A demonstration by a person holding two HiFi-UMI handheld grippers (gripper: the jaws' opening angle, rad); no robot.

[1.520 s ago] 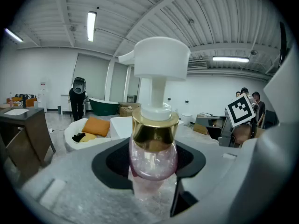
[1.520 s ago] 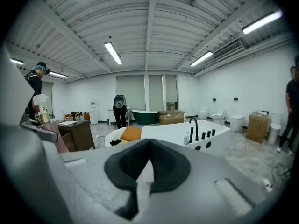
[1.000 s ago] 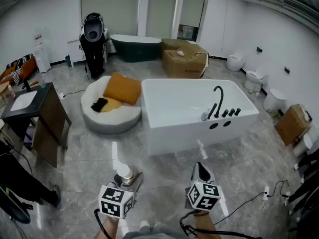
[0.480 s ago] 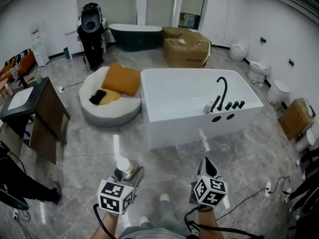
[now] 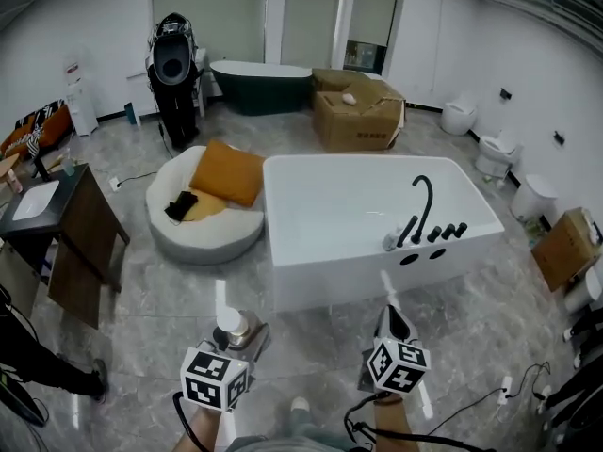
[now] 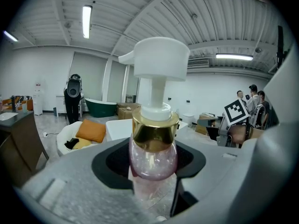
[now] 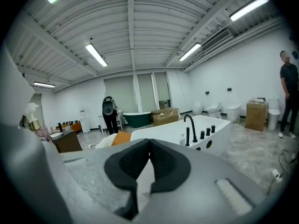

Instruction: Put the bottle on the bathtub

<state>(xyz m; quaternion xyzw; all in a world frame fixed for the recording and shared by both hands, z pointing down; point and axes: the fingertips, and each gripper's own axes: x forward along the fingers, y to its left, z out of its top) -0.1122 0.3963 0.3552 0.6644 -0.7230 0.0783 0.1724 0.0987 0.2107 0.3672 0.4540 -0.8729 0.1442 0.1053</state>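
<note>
A pink pump bottle (image 6: 153, 148) with a gold collar and white pump head stands upright between the jaws of my left gripper (image 6: 154, 171), which is shut on it. In the head view the bottle (image 5: 231, 326) shows above the left gripper (image 5: 236, 339) at the bottom left. The white bathtub (image 5: 330, 266) lies ahead across the floor, with a black faucet (image 5: 421, 205) on its right rim. My right gripper (image 5: 391, 320) is at the bottom right, shut with nothing in it; its pads meet in the right gripper view (image 7: 148, 169), where the bathtub (image 7: 154, 135) shows beyond.
A round white seat with an orange cushion (image 5: 229, 171) sits left of the tub. A dark wooden cabinet (image 5: 80, 238) stands at the left. Cardboard boxes (image 5: 361, 111) and a green tub (image 5: 262, 85) are at the back. A person's sleeve (image 5: 38, 365) is at lower left. Cables (image 5: 513, 375) trail at lower right.
The whole view has shifted: the bathtub has drawn nearer and more central. Both grippers stay low in the picture, the left still holding the bottle.
</note>
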